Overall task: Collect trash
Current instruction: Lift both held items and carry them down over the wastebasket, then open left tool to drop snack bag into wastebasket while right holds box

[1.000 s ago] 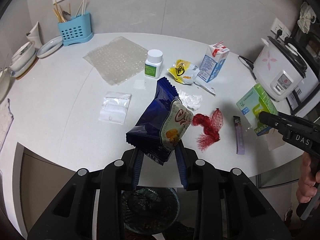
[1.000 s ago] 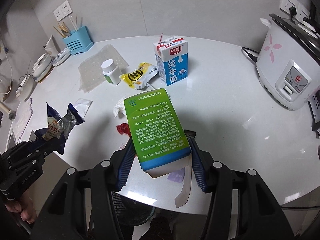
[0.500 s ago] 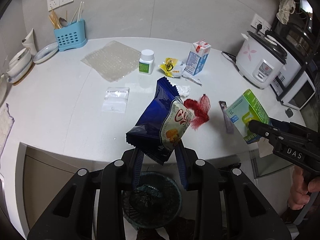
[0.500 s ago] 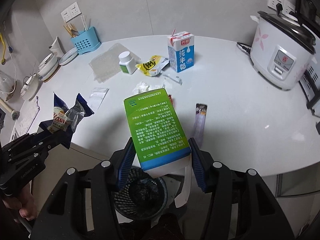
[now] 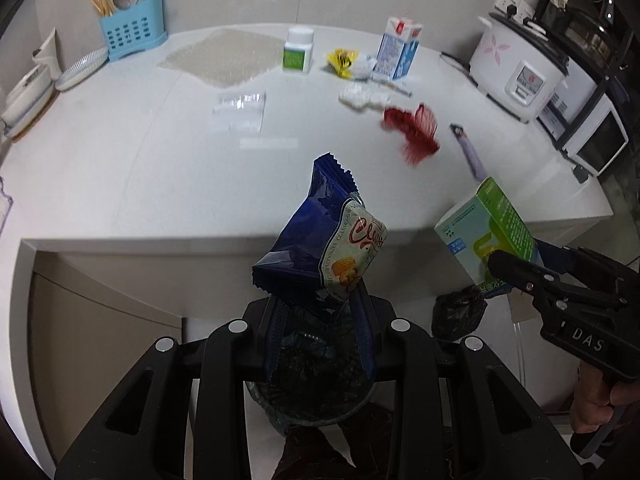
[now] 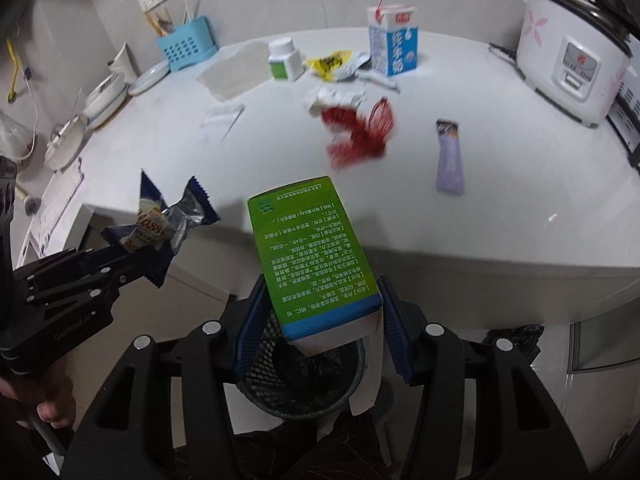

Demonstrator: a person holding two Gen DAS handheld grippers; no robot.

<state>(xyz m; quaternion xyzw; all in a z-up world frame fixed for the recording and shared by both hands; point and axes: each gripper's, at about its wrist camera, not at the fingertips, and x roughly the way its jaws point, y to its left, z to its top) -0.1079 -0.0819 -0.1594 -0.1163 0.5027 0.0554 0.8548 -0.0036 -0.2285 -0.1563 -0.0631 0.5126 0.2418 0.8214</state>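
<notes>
Trash bin point(image 6: 304, 392) sits below both tongs. Left tongs point(image 5: 320, 336) clamp a blue snack wrapper point(image 5: 320, 256). Right tongs point(image 6: 320, 328) clamp a green box point(image 6: 312, 252).

Glossy foil snack wrapper point(image 5: 320, 256), printed cardboard box point(image 6: 312, 260), smooth white countertop point(image 5: 160, 168).

Red mesh scrap point(image 6: 360, 132) motion-blurred; wastebasket point(image 6: 352, 394) half hidden behind green box point(image 6: 312, 256); microwave point(image 5: 596, 140) cut off at right.
</notes>
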